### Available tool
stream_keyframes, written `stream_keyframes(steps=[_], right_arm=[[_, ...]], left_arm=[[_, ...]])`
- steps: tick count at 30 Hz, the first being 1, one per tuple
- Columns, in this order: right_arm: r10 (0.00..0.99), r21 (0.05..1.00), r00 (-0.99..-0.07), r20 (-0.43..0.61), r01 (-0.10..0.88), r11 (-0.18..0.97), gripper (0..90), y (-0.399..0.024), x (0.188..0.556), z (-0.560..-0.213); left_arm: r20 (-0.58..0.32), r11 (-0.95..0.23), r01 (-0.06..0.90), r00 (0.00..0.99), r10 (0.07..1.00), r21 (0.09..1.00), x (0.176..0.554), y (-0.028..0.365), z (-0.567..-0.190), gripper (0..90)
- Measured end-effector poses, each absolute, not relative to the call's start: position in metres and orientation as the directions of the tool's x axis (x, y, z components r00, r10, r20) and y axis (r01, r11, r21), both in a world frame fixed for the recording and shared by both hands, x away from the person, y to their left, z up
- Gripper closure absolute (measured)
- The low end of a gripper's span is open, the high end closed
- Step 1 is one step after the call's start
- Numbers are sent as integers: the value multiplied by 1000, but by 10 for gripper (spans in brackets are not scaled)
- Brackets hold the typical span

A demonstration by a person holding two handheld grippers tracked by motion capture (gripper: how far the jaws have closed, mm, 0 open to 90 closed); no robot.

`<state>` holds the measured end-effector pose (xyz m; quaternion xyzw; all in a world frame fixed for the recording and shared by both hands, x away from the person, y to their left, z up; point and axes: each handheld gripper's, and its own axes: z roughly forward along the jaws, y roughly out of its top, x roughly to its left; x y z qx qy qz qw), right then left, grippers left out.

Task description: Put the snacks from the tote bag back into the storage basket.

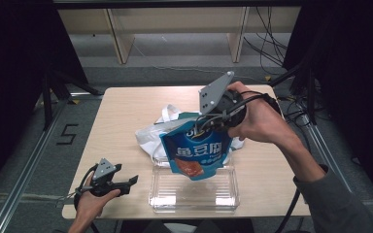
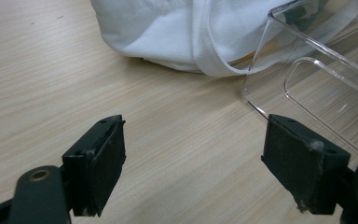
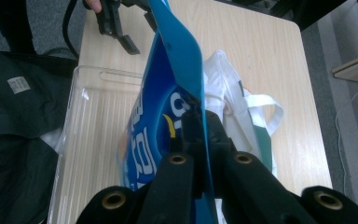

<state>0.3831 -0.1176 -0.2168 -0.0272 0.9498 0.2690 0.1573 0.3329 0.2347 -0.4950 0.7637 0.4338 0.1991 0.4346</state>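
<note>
right gripper (image 3: 200, 135): jaws closed tight on the top edge of the blue printed foil snack pouch (image 1: 198, 153); pouch hangs free below the pinch.
pouch handling: light, thin flexible film, probably slick; body swings and folds under its own weight. Contents look soft, so crushable if squeezed mid-body.
grip point: the flat sealed top seam is the stiffest part; current pinch there looks right, and I'd avoid the belly.
pouch vs gripper: directly under the jaws, lower end dangling over the far part of the clear rectangular plastic tray (image 1: 223, 191), not resting in it.
beyond the pouch: white fabric tote bag (image 1: 150, 136) sits just behind the tray, near the pouch.
left gripper (image 1: 126, 184): jaws wide apart, holding nothing, low over the light wooden table (image 1: 126, 107), well off to the side of the right gripper, tray corner near one jaw.
</note>
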Motion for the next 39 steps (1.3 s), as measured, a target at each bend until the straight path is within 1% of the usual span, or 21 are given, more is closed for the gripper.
stream_keyframes(steps=[2,3,9,10,13,14,18,20,21,22,24,25,28,30,31,32,33,34,38,39], right_arm=[[39,503,-956,-291,-118,856,900,-116,382,-221],[29,502,-952,-305,-135,854,900,-115,384,-223],[29,510,-961,-274,-120,852,900,-113,388,-237],[18,511,-961,-276,-131,850,900,-113,390,-239],[24,507,-965,-262,-116,854,900,-112,392,-245],[20,509,-965,-262,-121,853,900,-111,393,-247],[12,506,-968,-251,-120,854,900,-110,395,-256],[22,507,-974,-225,-98,857,900,-109,394,-260],[-2,509,-973,-229,-121,852,900,-108,397,-263],[17,506,-976,-217,-97,857,900,-109,396,-265],[-22,509,-973,-228,-139,850,900,-107,399,-269],[3,507,-977,-214,-108,855,900,-107,398,-270],[12,506,-979,-203,-95,857,900,-107,399,-275],[-1,507,-979,-203,-106,856,900,-107,401,-278],[21,503,-982,-189,-79,861,900,-107,399,-279],[0,509,-980,-199,-104,854,900,-107,402,-281],[1,515,-981,-193,-100,851,900,-108,402,-282],[19,518,-984,-180,-78,852,900,-109,402,-283],[19,532,-984,-177,-79,843,900,-113,403,-286],[34,536,-985,-167,-62,842,900,-114,403,-287]], left_arm=[[-62,-257,480,554,830,839,334,236,-495,205],[-71,-247,483,550,832,840,334,235,-495,204],[-61,-261,479,557,828,838,334,235,-495,204],[-65,-259,483,556,829,836,334,235,-495,205],[-84,-244,509,539,838,825,331,234,-495,204],[-64,-260,481,558,827,837,334,235,-495,204],[-68,-261,482,564,823,837,334,234,-496,204],[-80,-249,489,558,826,836,334,233,-496,205],[-78,-252,488,560,825,836,334,233,-496,204],[-73,-258,484,563,823,836,334,233,-496,204],[-57,-275,477,571,819,835,334,235,-496,204],[-76,-255,489,560,825,834,334,234,-496,204],[-72,-262,489,564,823,832,333,234,-497,204],[-76,-258,490,562,823,833,334,233,-496,204],[-61,-271,478,571,818,836,334,234,-496,204],[-71,-261,489,561,825,832,334,233,-496,204],[-73,-260,490,562,824,832,333,233,-497,204],[-74,-260,490,562,824,832,333,233,-497,204],[-63,-272,487,567,821,830,334,232,-497,204],[-55,-283,482,575,817,829,334,232,-497,204]])
